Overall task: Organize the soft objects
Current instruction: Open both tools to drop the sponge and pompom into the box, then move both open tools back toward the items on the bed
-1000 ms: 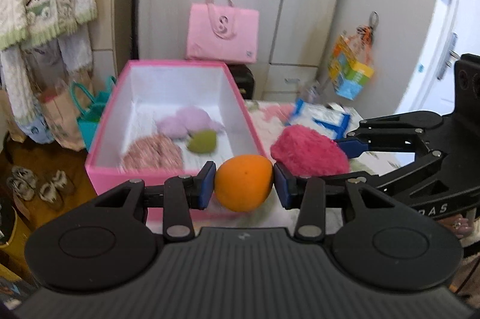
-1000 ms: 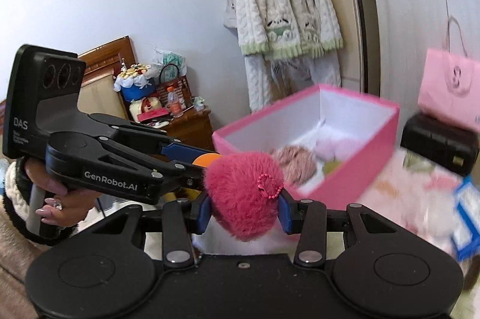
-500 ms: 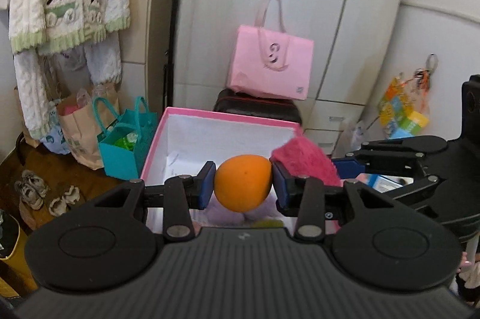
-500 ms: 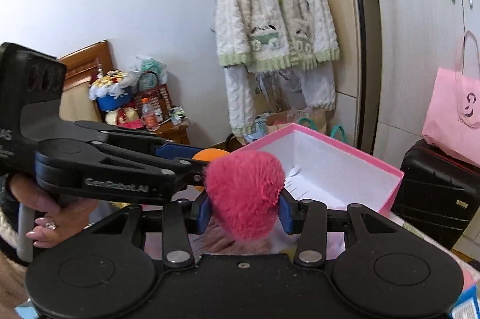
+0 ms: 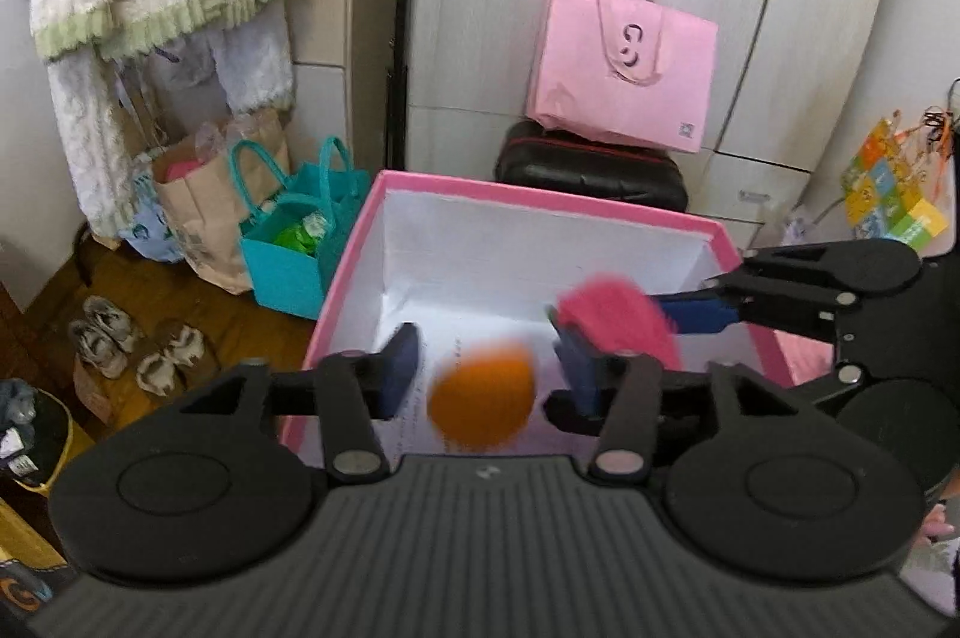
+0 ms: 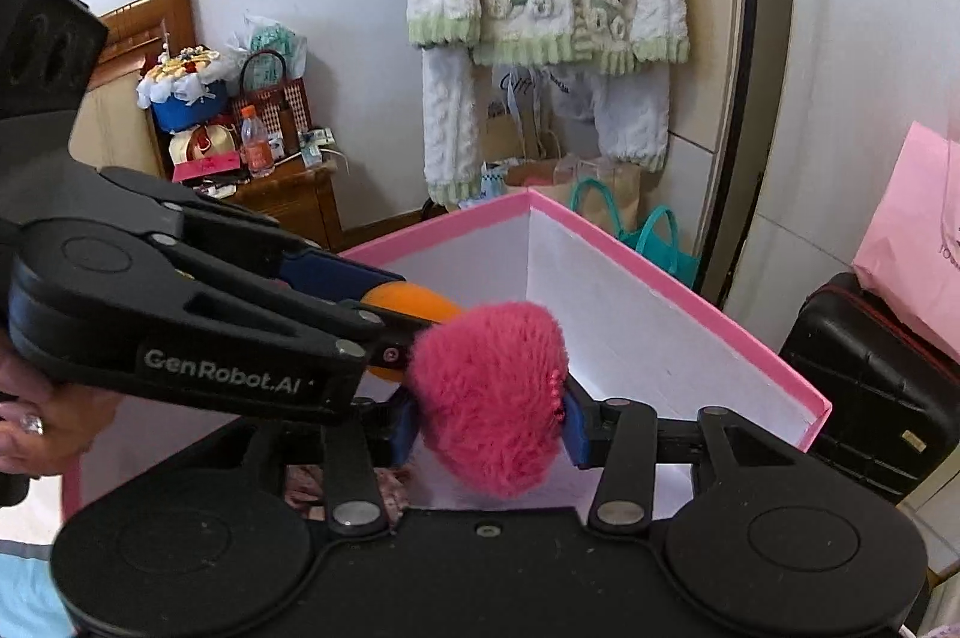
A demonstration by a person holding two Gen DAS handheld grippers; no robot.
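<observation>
Your left claw (image 5: 486, 368) is released: its blue pads (image 5: 399, 368) stand apart, and the orange ball (image 5: 482, 398) sits blurred in the gap between them, touching neither, over the interior of the pink box (image 5: 540, 194). In the right wrist view, part of the orange ball (image 6: 414, 299) shows behind the left claw's arm at 10 o'clock from the pompom.

Your right claw (image 6: 486, 422) is clenched on the fuzzy magenta pompom (image 6: 489, 410), which bulges above and below the pads. In the left wrist view, the magenta pompom (image 5: 612, 320) appears at 2 o'clock from the ball, also above the box opening.

The box is white inside with a pink rim (image 6: 690, 290). Behind it, at 12 o'clock, a pink tote bag (image 5: 624, 62) rests on a black suitcase (image 5: 591, 170).
</observation>
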